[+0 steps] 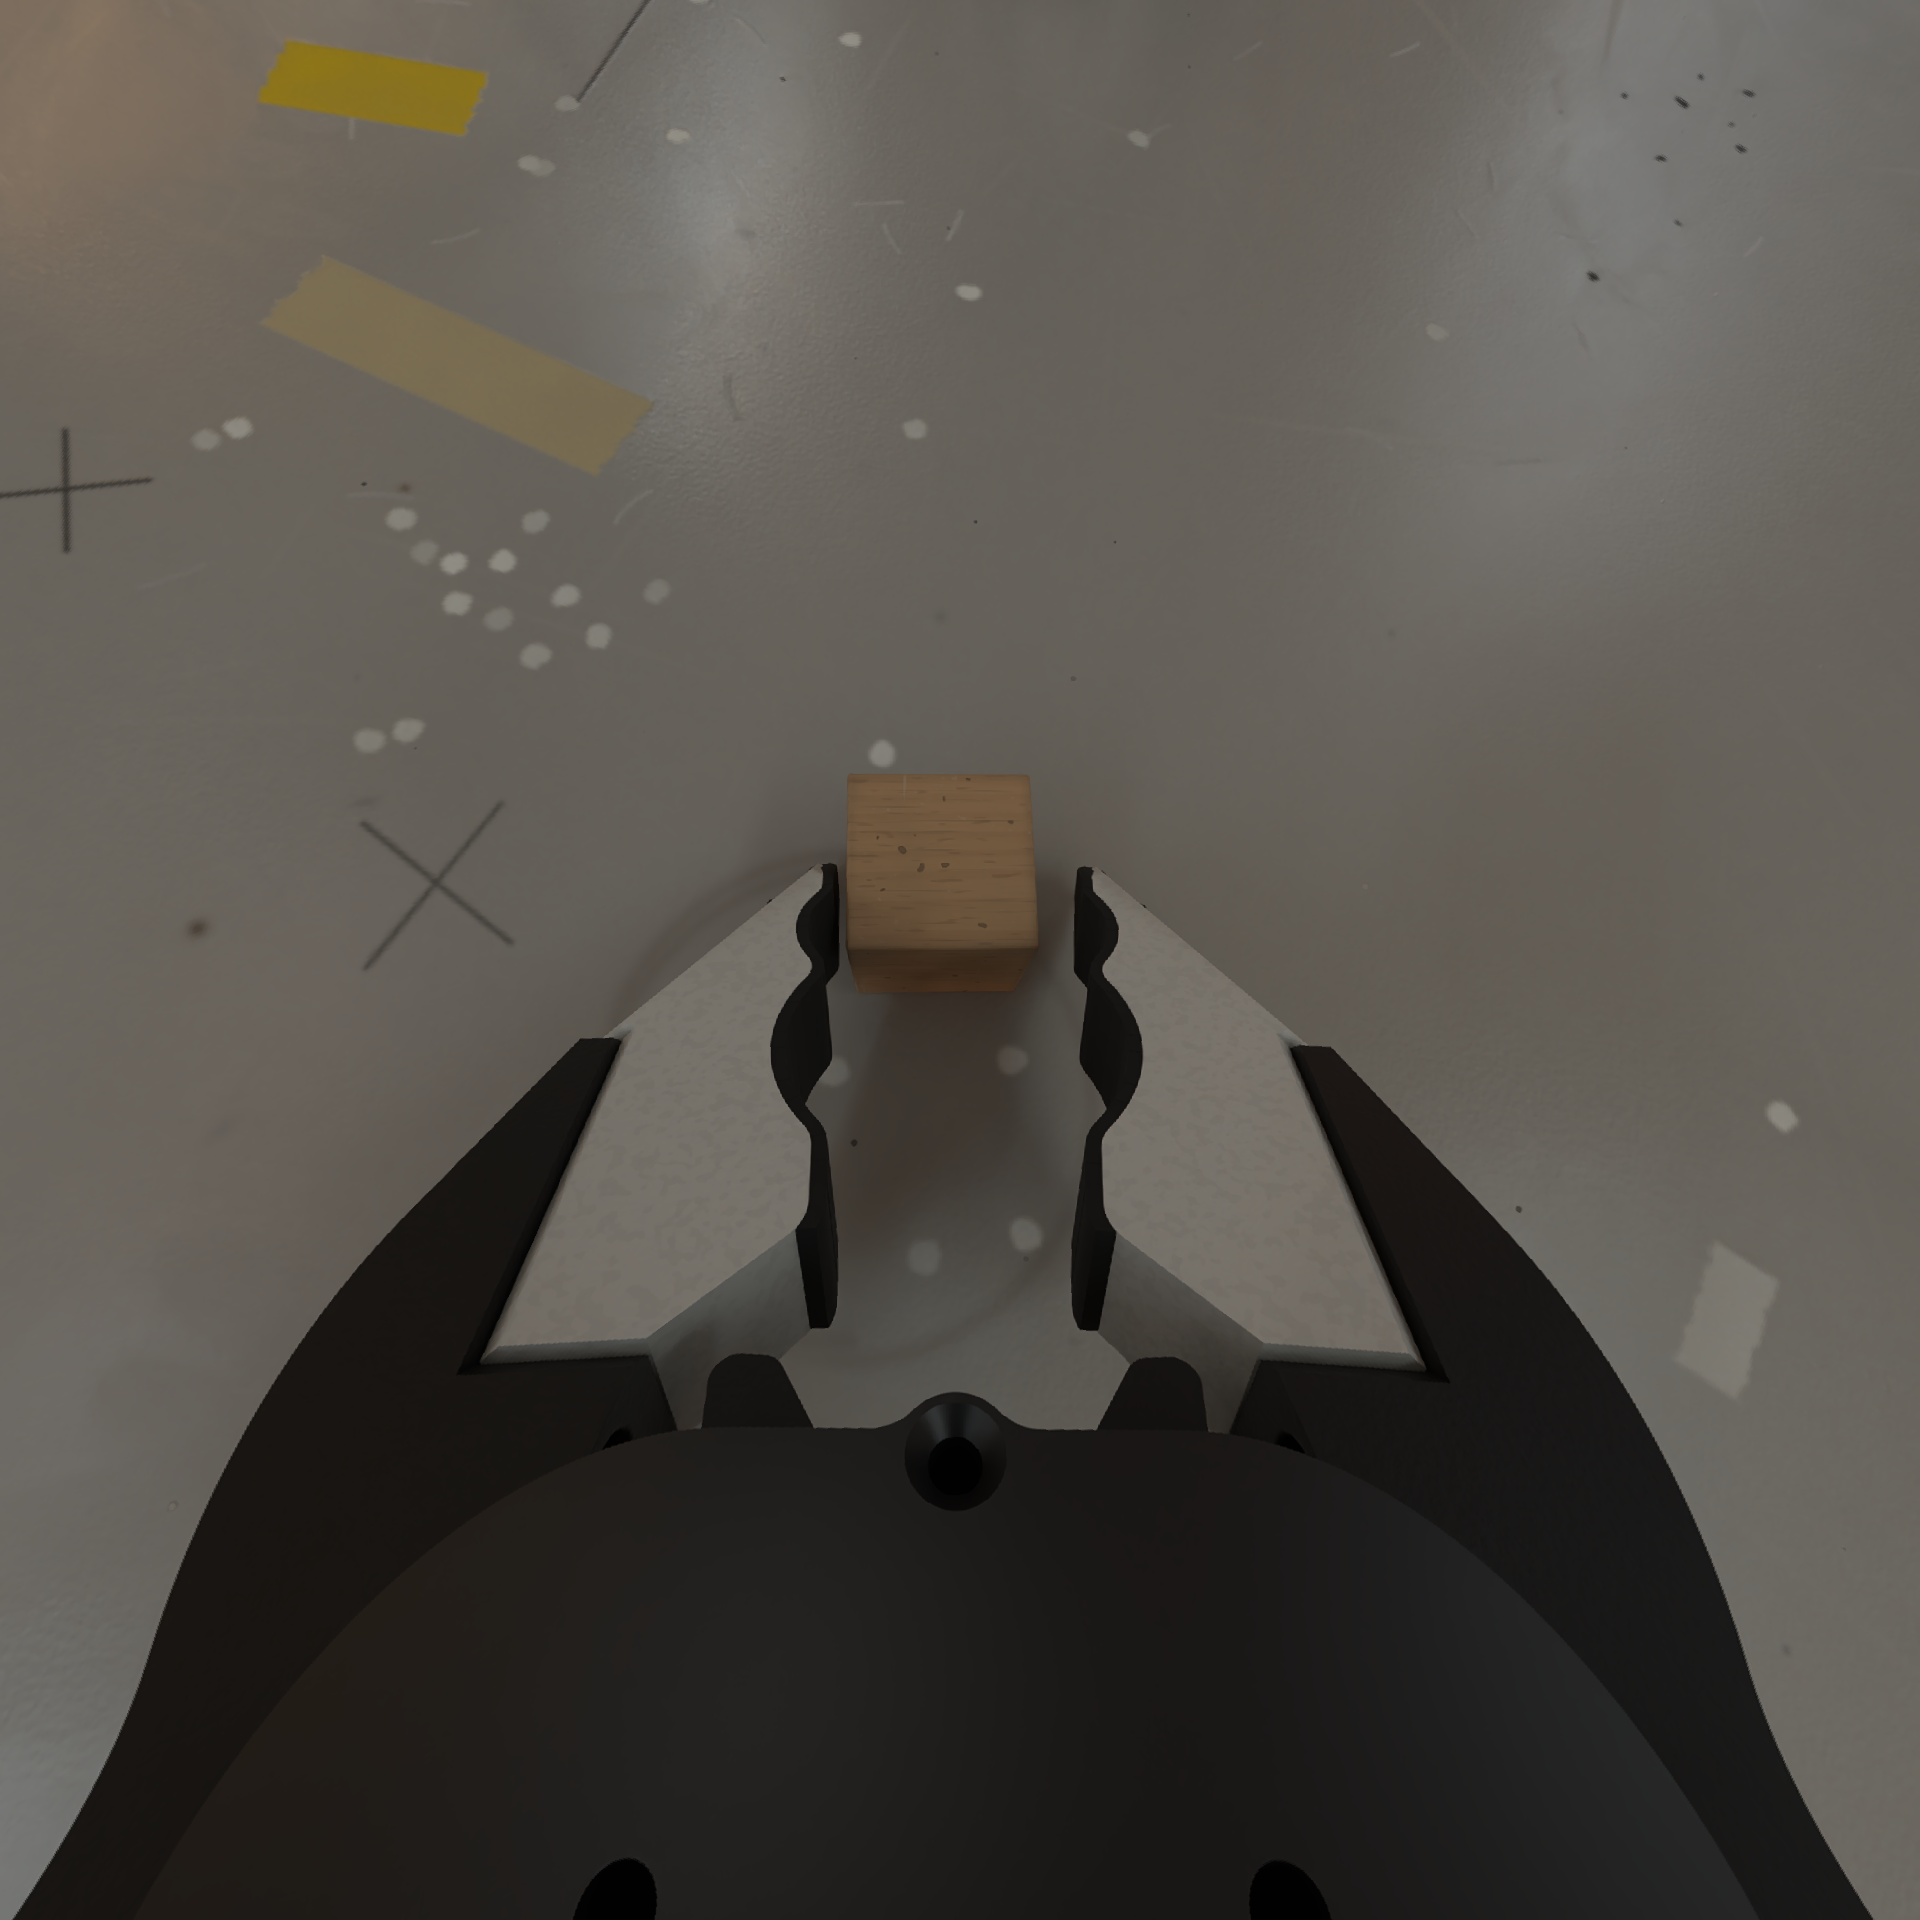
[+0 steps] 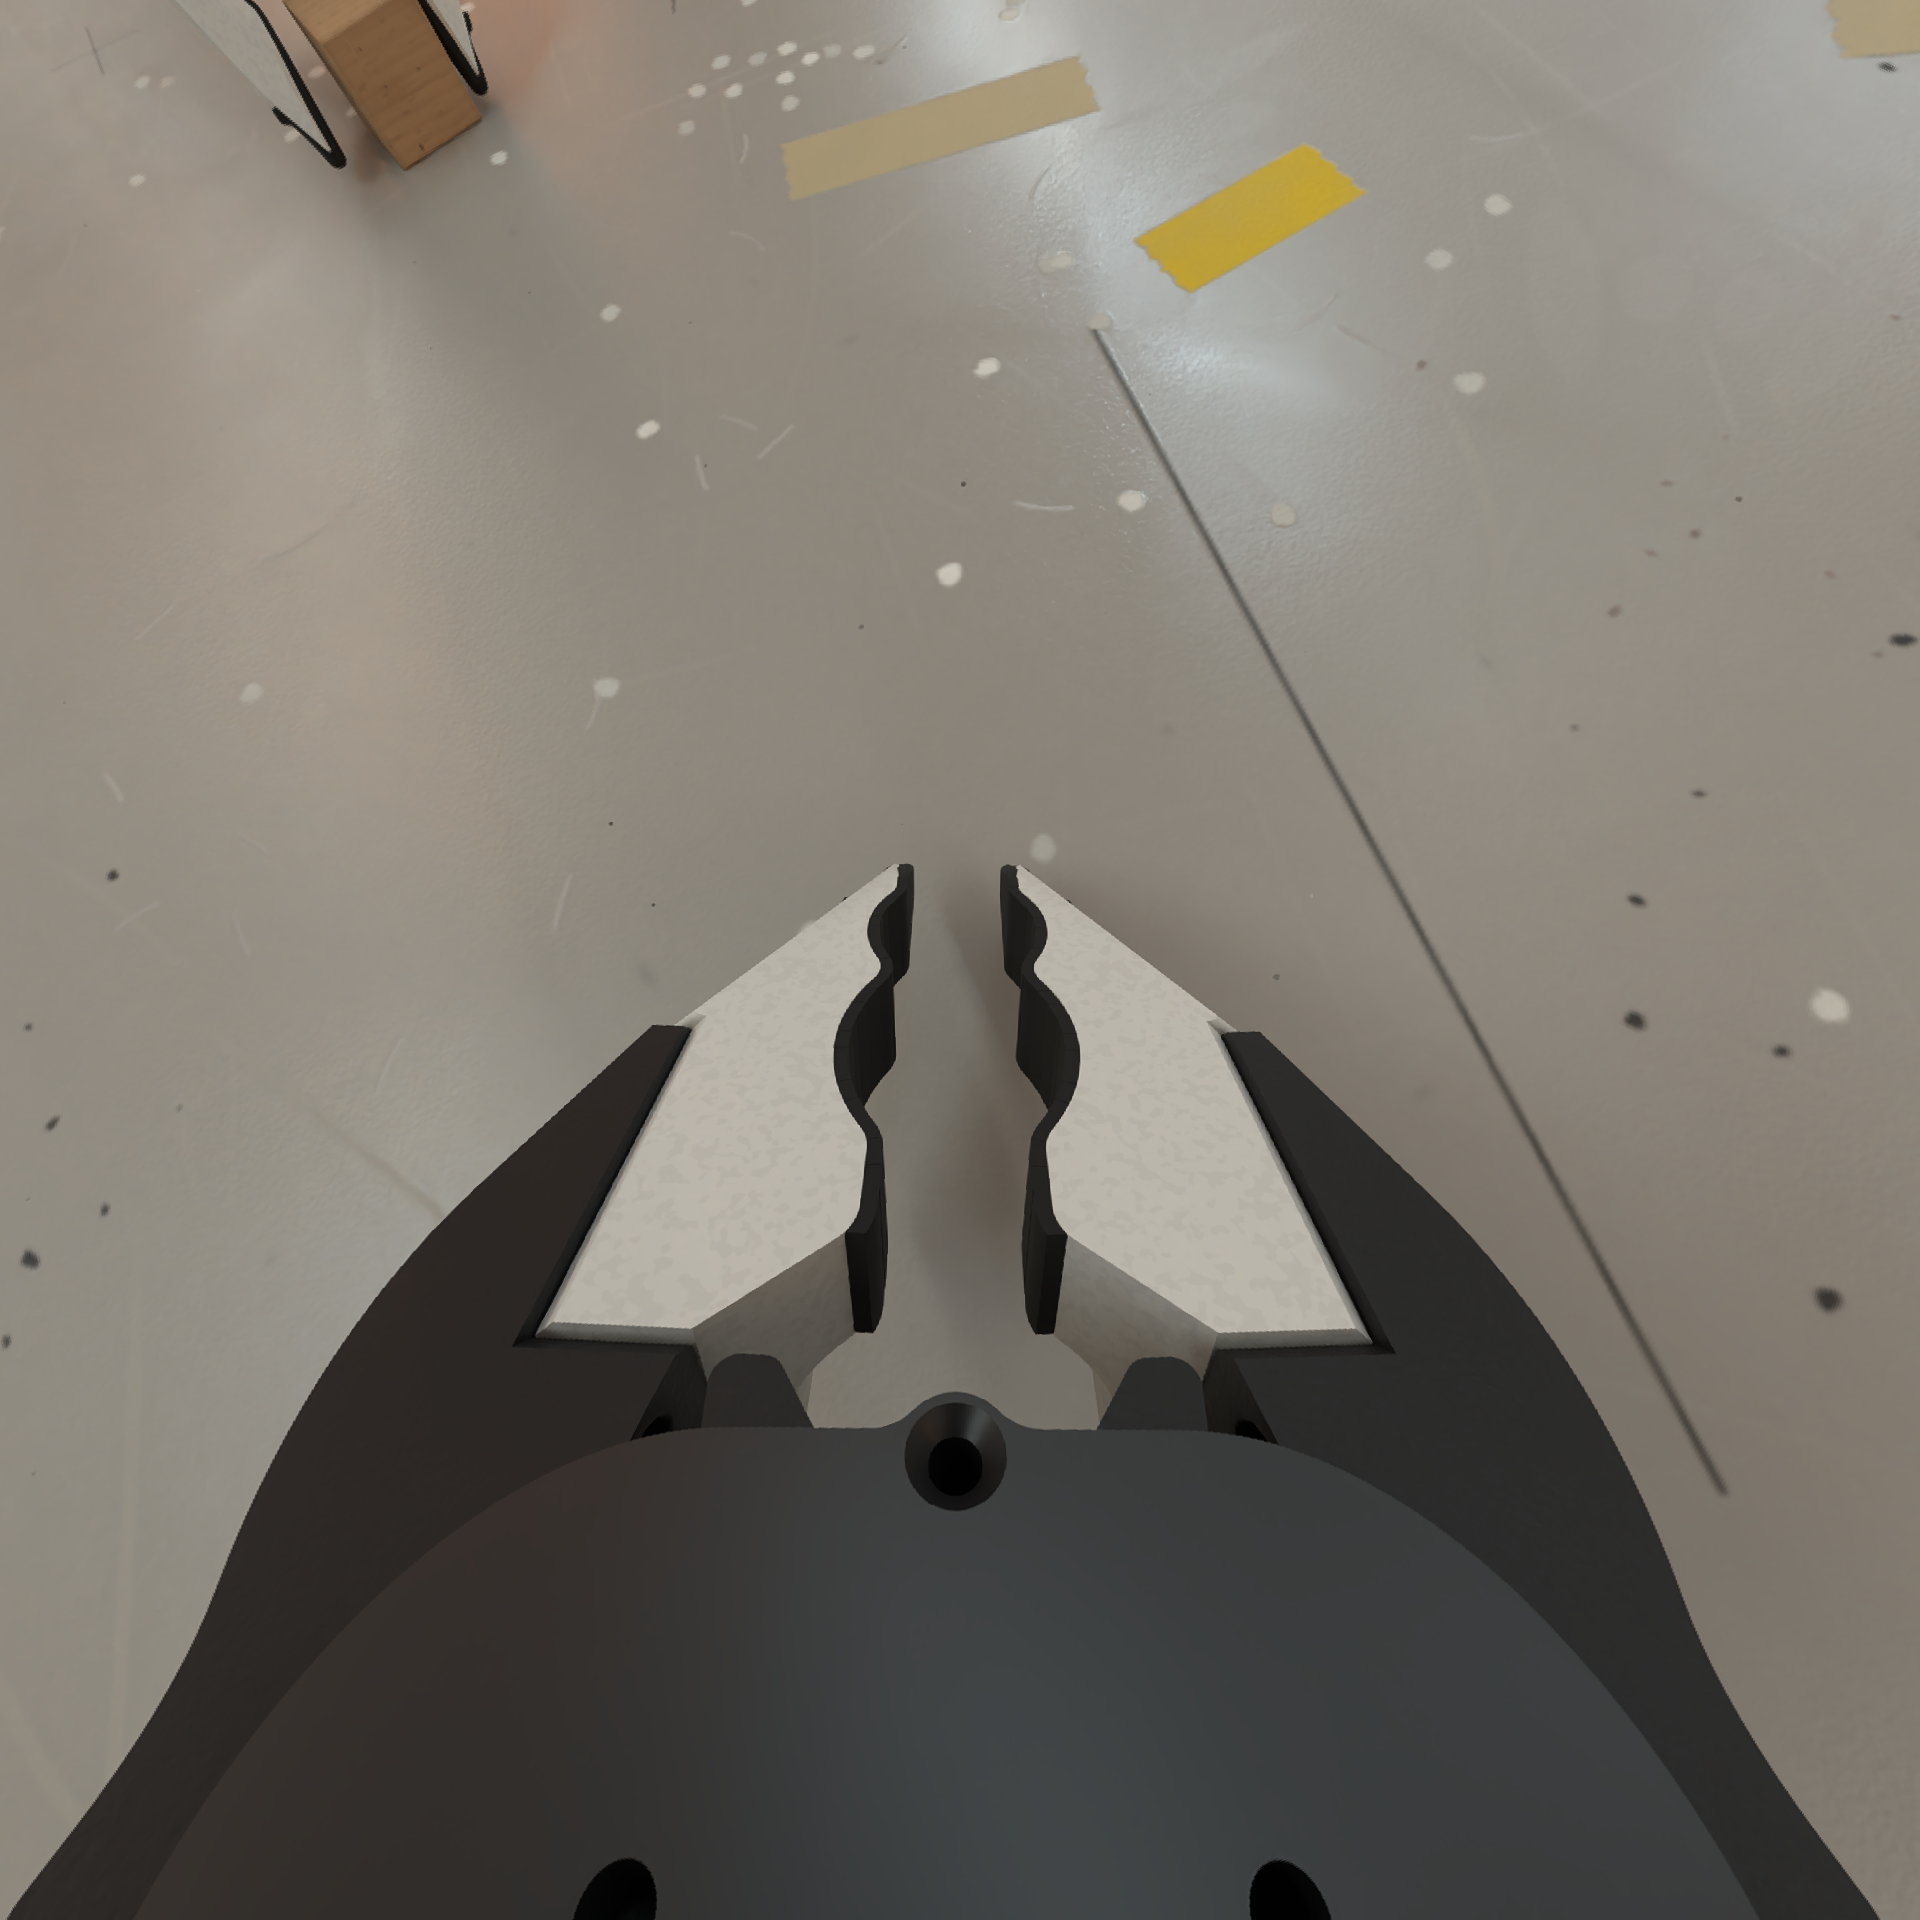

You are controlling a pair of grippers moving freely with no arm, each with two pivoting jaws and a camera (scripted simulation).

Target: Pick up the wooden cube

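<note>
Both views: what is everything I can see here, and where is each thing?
wooden cube: one, light tan, between the left gripper's fingertips, a gap showing on its right.
tape strips: two, bright yellow and pale tan, stuck flat beyond the cube.
pale patch: one, whitish, to the right.
pen crosses: two, dark, left of the cube.
floor: one, grey, speckled with white and dark spots.
left gripper: one, black and white, open around the cube.
right gripper: one, same colours, narrowly open, holding nothing.
</note>
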